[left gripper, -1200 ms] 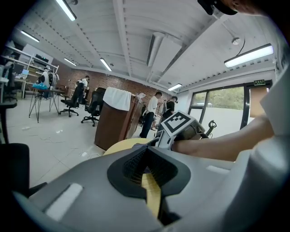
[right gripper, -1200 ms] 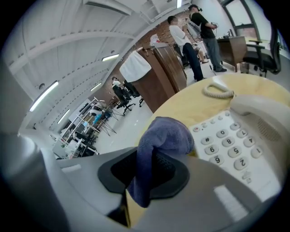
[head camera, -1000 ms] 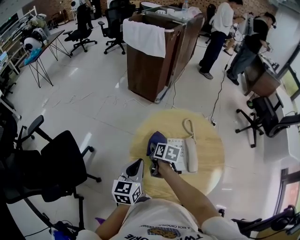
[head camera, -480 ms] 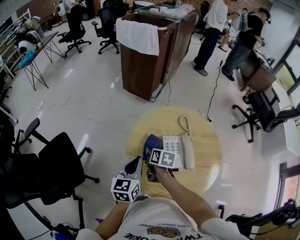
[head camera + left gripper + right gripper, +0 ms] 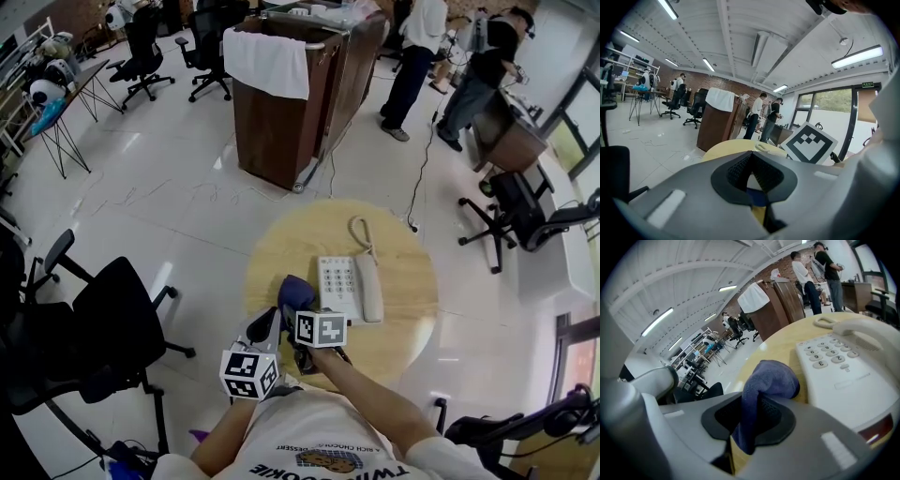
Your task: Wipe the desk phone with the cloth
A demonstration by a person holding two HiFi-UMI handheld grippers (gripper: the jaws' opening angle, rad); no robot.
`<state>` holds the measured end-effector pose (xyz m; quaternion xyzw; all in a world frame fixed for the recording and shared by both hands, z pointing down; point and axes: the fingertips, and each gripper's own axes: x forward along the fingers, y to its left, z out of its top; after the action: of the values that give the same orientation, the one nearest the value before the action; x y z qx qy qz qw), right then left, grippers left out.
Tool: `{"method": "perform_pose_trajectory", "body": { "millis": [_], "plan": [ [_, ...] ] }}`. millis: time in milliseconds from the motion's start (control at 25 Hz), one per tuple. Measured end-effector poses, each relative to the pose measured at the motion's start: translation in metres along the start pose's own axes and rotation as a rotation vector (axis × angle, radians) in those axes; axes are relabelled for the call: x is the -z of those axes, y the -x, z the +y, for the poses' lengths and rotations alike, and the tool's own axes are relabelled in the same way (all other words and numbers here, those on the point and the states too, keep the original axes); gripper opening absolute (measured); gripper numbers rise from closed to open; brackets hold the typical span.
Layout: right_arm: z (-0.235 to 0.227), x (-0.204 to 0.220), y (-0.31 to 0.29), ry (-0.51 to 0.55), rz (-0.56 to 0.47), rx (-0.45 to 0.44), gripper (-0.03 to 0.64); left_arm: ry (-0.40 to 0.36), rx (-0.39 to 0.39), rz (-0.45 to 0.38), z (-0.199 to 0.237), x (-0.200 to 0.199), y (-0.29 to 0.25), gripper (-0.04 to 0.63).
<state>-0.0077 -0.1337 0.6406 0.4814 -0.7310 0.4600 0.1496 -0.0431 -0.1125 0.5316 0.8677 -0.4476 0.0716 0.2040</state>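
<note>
A white desk phone [image 5: 349,286] with its handset on the right lies on a round wooden table [image 5: 403,281]. My right gripper [image 5: 302,317] is shut on a blue cloth [image 5: 294,292], just off the phone's near-left corner. In the right gripper view the cloth [image 5: 765,383] bunches up out of the shut right gripper [image 5: 752,423], with the phone's keypad [image 5: 834,357] to its right. My left gripper [image 5: 270,326] hovers at the table's near-left edge, beside the right one. In its own view the left gripper [image 5: 751,177] is shut with nothing in it.
A brown wooden lectern [image 5: 291,112] draped with a white towel [image 5: 270,62] stands beyond the table. Black office chairs [image 5: 103,319] are at the left, another chair [image 5: 525,220] at the right. Two people [image 5: 412,47] stand at the far right.
My right gripper has drawn back with the cloth from over the phone's keypad to its near-left corner. The left gripper stays beside it.
</note>
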Motion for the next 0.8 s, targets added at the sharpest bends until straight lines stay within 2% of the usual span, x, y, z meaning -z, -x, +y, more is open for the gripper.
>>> {"method": "perform_pose_trajectory", "body": {
  "millis": [200, 480, 800],
  "plan": [
    [0.008, 0.019, 0.013, 0.079, 0.015, -0.013, 0.067, 0.000, 0.015, 0.006, -0.011, 0.006, 0.004, -0.009],
    [0.004, 0.038, 0.028, 0.110, 0.020, -0.014, 0.067, -0.005, 0.039, 0.021, -0.022, 0.015, 0.005, -0.009],
    [0.007, 0.059, 0.041, 0.298, 0.062, -0.023, 0.067, -0.017, 0.076, 0.030, -0.039, 0.020, -0.001, -0.009]
  ]
}}
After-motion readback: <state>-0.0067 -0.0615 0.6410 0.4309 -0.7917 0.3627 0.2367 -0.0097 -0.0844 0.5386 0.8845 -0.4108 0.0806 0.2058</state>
